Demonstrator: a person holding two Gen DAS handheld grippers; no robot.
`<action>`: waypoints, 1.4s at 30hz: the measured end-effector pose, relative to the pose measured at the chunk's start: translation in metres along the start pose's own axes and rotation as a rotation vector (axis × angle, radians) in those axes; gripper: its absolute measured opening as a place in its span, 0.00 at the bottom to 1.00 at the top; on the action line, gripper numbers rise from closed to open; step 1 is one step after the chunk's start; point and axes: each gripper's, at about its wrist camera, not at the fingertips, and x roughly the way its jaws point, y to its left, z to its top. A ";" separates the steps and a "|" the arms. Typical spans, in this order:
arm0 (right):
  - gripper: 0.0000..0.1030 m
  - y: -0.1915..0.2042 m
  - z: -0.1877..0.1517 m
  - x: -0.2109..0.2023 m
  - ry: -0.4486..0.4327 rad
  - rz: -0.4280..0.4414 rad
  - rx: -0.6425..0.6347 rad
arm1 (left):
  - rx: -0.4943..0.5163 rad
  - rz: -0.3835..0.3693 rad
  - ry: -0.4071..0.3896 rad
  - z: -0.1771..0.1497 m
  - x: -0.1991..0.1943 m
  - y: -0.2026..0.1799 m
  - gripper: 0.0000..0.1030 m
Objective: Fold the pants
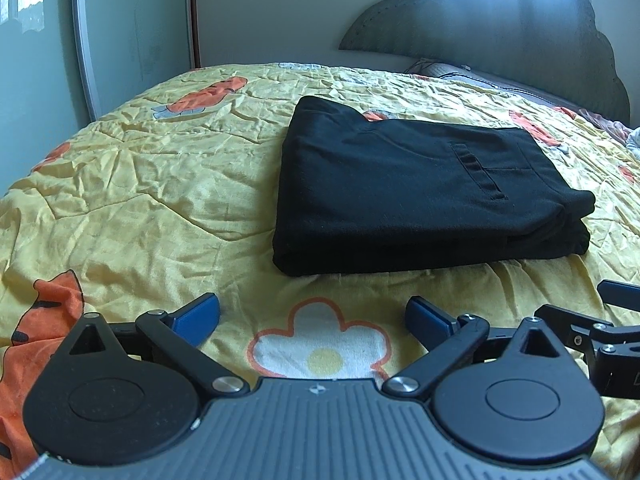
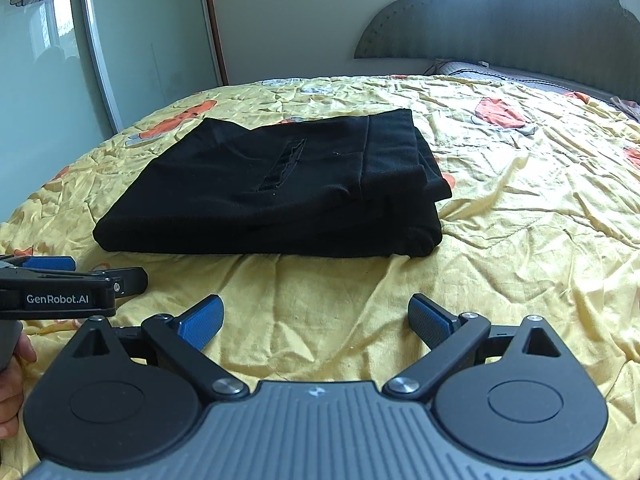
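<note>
While both grippers, left and right, gape wide and empty over the quilt, the folded pants lie just ahead; only the right view shows a hand.

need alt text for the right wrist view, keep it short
Black pants lie folded into a compact rectangle on a wrinkled yellow bedspread. In the foreground, the right hand-held gripper is open and empty, short of the pants. The left hand-held gripper enters at the left edge; a padded headboard stands behind.
</note>
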 end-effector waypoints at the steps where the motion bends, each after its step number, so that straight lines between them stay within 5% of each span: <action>1: 0.97 0.000 0.000 0.000 0.000 0.000 -0.001 | 0.001 0.001 -0.001 0.000 0.000 0.000 0.99; 18: 0.97 0.000 -0.001 -0.004 -0.019 0.005 -0.006 | -0.002 0.002 -0.011 -0.002 -0.003 0.000 1.00; 29: 0.97 0.011 0.004 -0.027 -0.105 0.051 -0.086 | -0.021 -0.037 -0.015 -0.002 -0.015 0.001 0.99; 42: 0.97 0.001 -0.002 -0.005 -0.028 0.029 -0.044 | -0.001 0.006 -0.014 -0.006 -0.004 -0.003 1.00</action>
